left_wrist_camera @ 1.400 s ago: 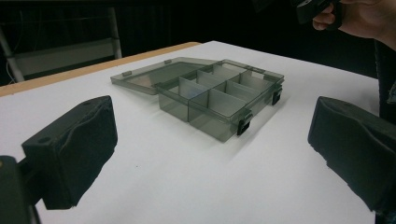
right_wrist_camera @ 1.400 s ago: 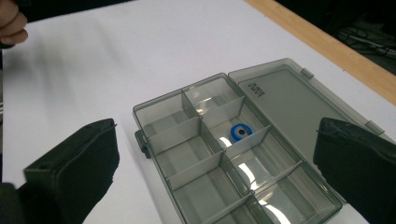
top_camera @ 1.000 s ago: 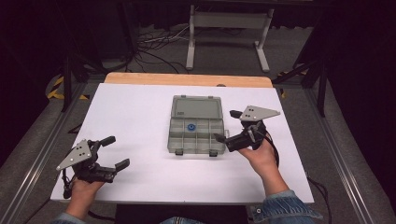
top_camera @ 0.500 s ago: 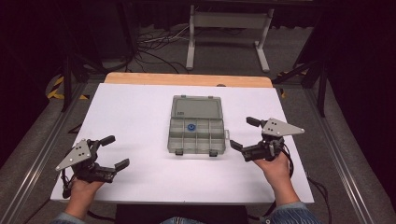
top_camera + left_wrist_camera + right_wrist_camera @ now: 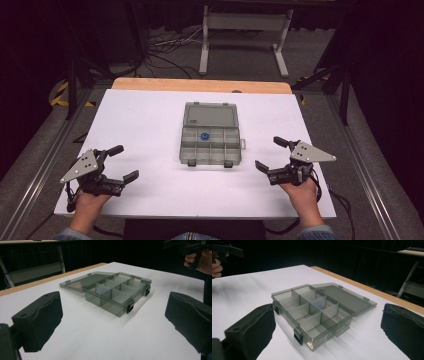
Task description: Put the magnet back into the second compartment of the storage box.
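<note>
We see the compartment box (image 5: 211, 135) lying lid-open mid-desk, left gripper (image 5: 119, 163) and right gripper (image 5: 272, 154) empty, jaws spread; a careless reach could shove it.

a clear grey plastic compartment box (image 5: 210, 146) sits at the middle of the white-topped table (image 5: 150, 120), its hinged lid (image 5: 210, 115) lying open flat on the far side. a small blue round piece (image 5: 205, 136) lies in a middle compartment of its far row. the left gripper (image 5: 121, 163) is near the table's front left corner and the right gripper (image 5: 270, 154) near the front right, each well apart from the box, which lies between them.
</note>
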